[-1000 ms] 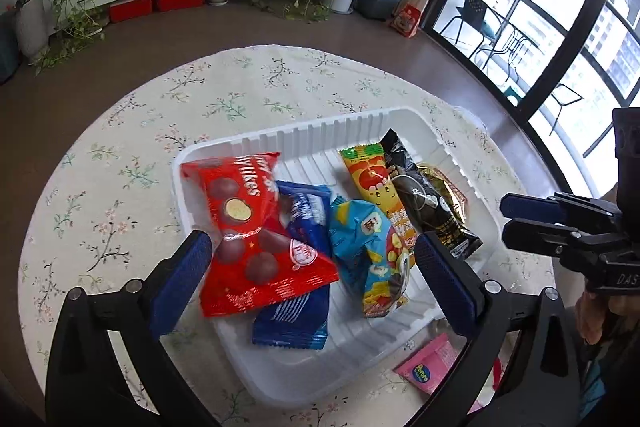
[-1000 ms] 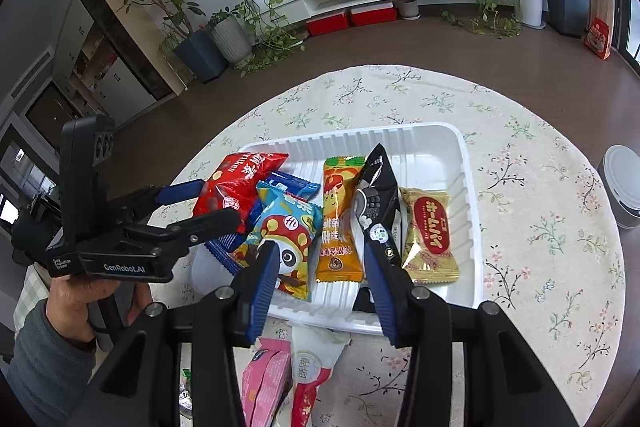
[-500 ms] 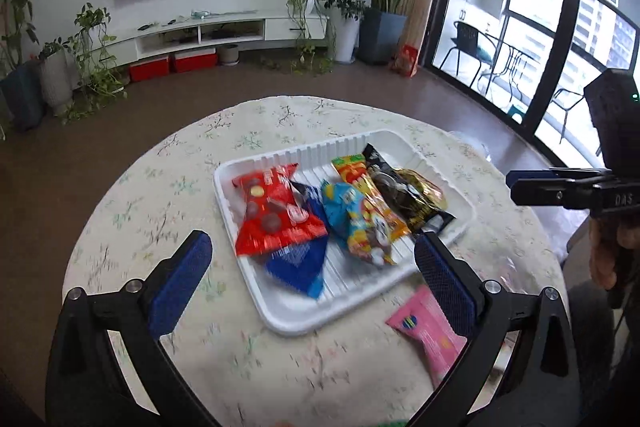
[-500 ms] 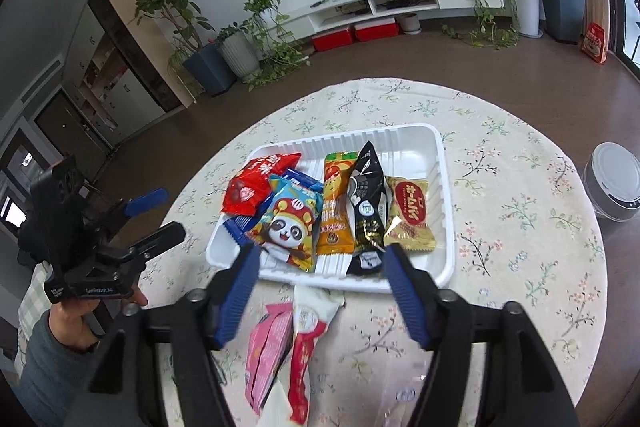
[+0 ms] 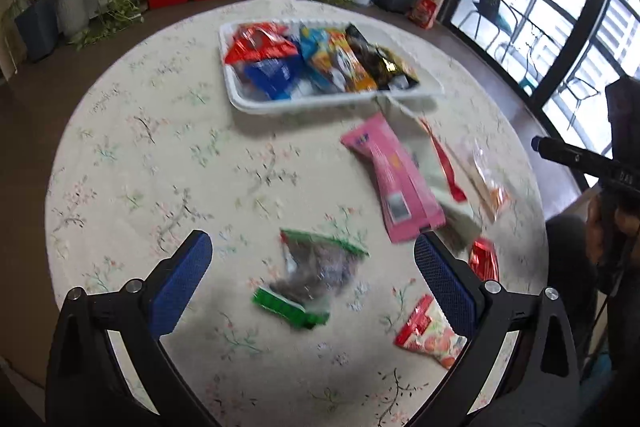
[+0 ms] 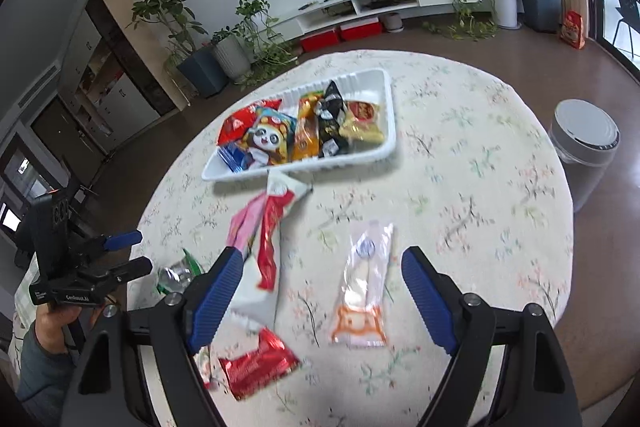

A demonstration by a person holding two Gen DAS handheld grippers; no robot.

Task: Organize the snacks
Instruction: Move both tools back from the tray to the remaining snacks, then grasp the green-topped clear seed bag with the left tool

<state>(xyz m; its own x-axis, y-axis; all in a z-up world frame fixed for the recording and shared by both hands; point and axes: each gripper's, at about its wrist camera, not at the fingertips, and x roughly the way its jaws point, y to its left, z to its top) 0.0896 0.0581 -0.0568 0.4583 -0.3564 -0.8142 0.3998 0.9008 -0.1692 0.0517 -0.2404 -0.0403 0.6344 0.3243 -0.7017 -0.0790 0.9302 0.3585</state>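
A white tray at the far side of the round table holds several snack packs; it also shows in the right wrist view. Loose snacks lie on the near cloth: a green-edged clear pack, a pink pack, a white and red pack, a clear pack with orange print, a red foil pack and a strawberry pack. My left gripper is open and empty above the green-edged pack. My right gripper is open and empty, between the white and red pack and the clear pack.
The table wears a floral cloth. A grey lidded bin stands on the floor to the right of the table. Potted plants and a low TV shelf line the far wall.
Both grippers have pulled back from the tray toward the near side of the table, bringing the loose snacks into view. The right gripper's jaws have opened wider.
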